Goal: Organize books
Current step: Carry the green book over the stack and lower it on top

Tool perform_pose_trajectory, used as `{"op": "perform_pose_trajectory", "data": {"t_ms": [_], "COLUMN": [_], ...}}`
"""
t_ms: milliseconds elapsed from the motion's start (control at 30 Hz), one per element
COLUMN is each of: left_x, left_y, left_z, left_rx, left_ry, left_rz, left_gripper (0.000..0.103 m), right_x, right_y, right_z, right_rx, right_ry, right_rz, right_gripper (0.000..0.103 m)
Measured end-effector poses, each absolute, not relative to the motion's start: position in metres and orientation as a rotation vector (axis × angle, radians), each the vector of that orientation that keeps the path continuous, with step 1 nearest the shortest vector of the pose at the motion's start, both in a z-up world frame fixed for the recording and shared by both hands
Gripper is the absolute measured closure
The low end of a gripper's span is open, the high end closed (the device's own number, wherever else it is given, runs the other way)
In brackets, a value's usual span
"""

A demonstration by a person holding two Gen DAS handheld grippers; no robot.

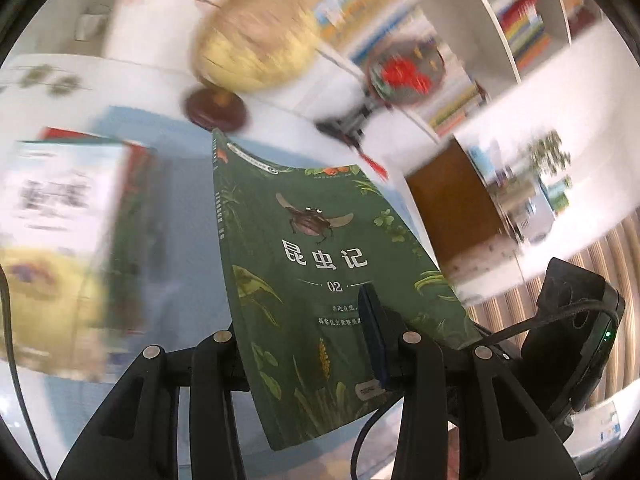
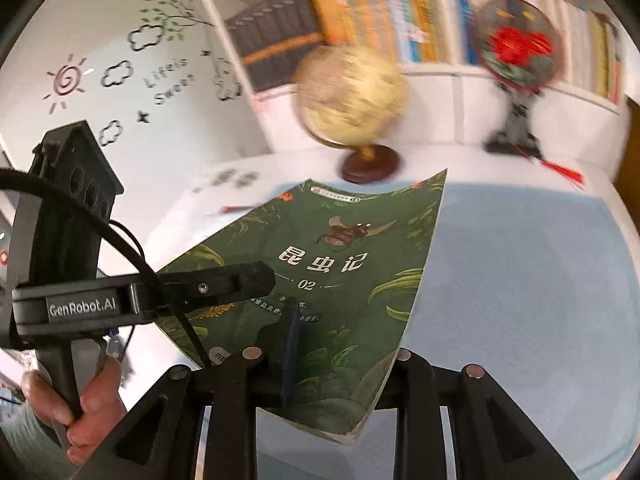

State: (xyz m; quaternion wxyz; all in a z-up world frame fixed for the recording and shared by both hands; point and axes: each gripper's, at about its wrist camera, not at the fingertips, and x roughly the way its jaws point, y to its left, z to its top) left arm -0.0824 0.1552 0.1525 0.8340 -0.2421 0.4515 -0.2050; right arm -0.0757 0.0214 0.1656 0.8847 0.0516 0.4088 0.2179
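Left wrist view: left hand-held gripper (image 1: 308,344) clamped on the lower part of a green book (image 1: 316,264) with a beetle on its cover, one dark pad (image 1: 372,332) pressed flat against the front. Book lifted clear of the worktop (image 1: 24,92), tilted, above a pale blue mat (image 1: 192,208). To the left, blurred, a stack of books (image 1: 68,216) lying on the mat. Beyond, a globe (image 1: 260,44) on a dark round base, a round red-flowered fan (image 1: 408,72) on a stand, and white bookshelves (image 1: 500,28) full of coloured spines. Right hand-held gripper (image 1: 576,320) visible at the right edge, fingers hidden here.

Right wrist view: right hand-held gripper (image 2: 332,352) closed tight on the near edge of the same green book (image 2: 340,264), cover facing up, spine to the right. Left hand-held gripper (image 2: 240,284) reaching in from the left onto the cover, held by a hand (image 2: 88,400) at lower left. Blue mat (image 2: 520,280) below; globe (image 2: 352,96), fan (image 2: 516,52) and bookshelves (image 2: 360,20) behind; wall drawings (image 2: 120,72) at left.
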Motion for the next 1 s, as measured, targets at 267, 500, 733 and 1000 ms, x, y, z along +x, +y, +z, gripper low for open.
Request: {"op": "perform_pose_trajectory", "data": {"t_ms": [267,500,733,1000], "left_x": [-0.098,-0.087,-0.077,-0.079], "left_y": [0.268,0.320,0.349,0.376], "left_z": [0.154,0.106,0.080,0.064], "left_rx": [-0.468,-0.539,-0.579,-0.558], "left_ry": [0.960,1.025,1.109,1.136], "left_rz": [-0.255,-0.258,-0.232,-0.091], "left_gripper": [0.066,0.066,0.058,0.058], "right_x": [-0.054,-0.041,-0.036,-0.034], "right_y": [0.143,0.188,0.211,0.218], "right_z": [0.149,0.113,0.094,0.072], "right_rx": [0.102,0.163,0.190,0.162], "right_ry": [0.896,0.980,1.034,1.149], "right_rz": [0.557,0.520,0.469,0.452], "right_gripper": [0.077,0.076,0.076,0.073]}}
